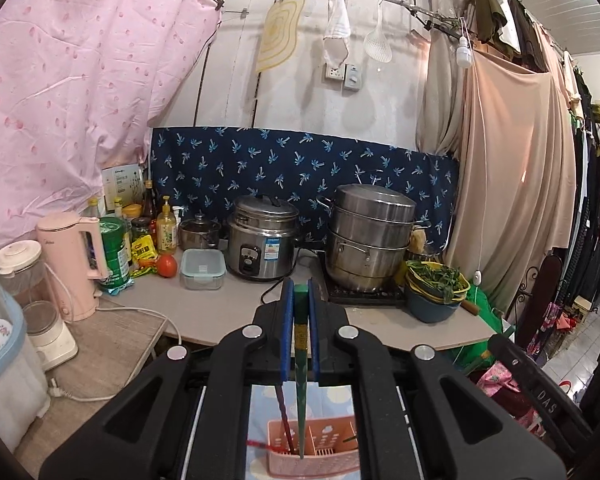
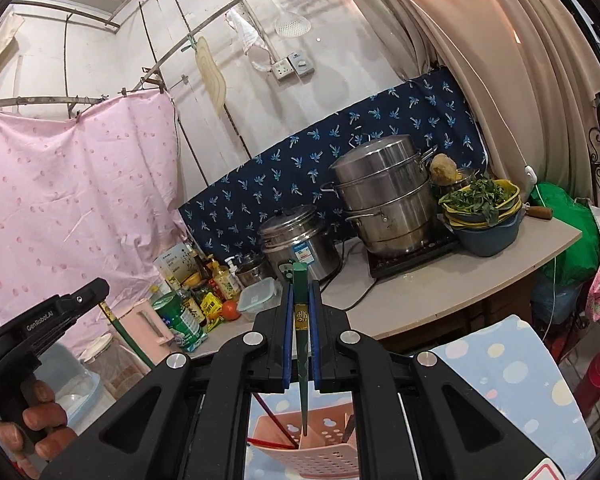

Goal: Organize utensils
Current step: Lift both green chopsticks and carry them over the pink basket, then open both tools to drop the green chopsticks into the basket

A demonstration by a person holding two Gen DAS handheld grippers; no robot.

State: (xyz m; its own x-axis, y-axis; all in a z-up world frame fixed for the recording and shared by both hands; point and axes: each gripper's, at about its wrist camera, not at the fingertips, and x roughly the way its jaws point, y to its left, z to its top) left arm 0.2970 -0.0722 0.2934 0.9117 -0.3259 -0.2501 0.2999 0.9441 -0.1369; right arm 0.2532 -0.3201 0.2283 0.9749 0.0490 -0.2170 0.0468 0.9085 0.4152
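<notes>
On left hand-held gripper — "GenRobot.AI"; cooker label unreadable.

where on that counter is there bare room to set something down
Bare counter lies in front of the rice cooker and lunch box, up to the steamer pot. The near right corner before the blue basin is free too. The left end is crowded with bottles and the pink kettle.

You can read "GenRobot.AI" in white on the black body of your left gripper, seen from the right wrist. From the left wrist, "DAS" shows on a dark bag at lower right. Other labels are too small.
</notes>
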